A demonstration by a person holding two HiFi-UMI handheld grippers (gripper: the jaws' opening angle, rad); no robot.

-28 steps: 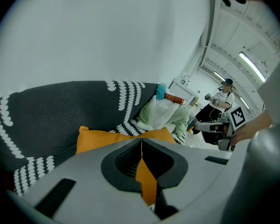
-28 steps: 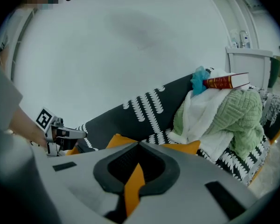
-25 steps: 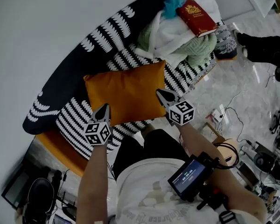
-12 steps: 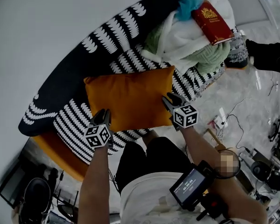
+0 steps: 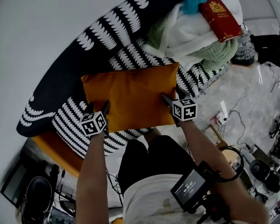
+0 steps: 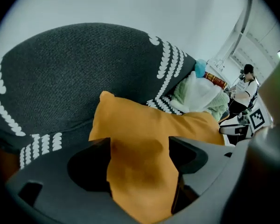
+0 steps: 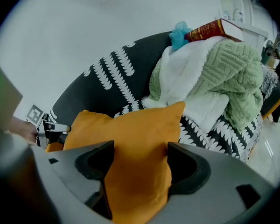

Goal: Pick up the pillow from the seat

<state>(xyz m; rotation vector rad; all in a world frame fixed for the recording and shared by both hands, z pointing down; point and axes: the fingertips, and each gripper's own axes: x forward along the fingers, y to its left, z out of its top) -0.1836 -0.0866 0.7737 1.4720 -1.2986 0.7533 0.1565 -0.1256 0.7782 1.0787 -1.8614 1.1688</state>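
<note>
The orange pillow [image 5: 128, 96] lies flat on the black-and-white patterned seat [image 5: 72, 125], its long edge facing the person. The left gripper [image 5: 98, 107] sits at the near left corner and the right gripper [image 5: 171, 97] at the near right corner.

Both sets of fingers have just been opening and now stand spread wide. In the left gripper view orange fabric fills the gap between the fingers [image 6: 86, 164], and the right gripper view shows the same between its fingers [image 7: 95, 164]. As far as I can judge, neither pair is squeezing yet.

To do this well, I'd say both should push a little deeper so each bites into stuffing and not only the seam. They should then close together and lift evenly, or the soft pillow will sag or slip from one side. The lift should go straight up, away from the heap of blankets [image 5: 196, 36] and the red book [image 5: 219, 17] at the seat's far end.

Both forearms reach out from the body, roughly parallel. The grippers tip steeply downward at the pillow's near edge with their marker cubes turned upward.
</note>
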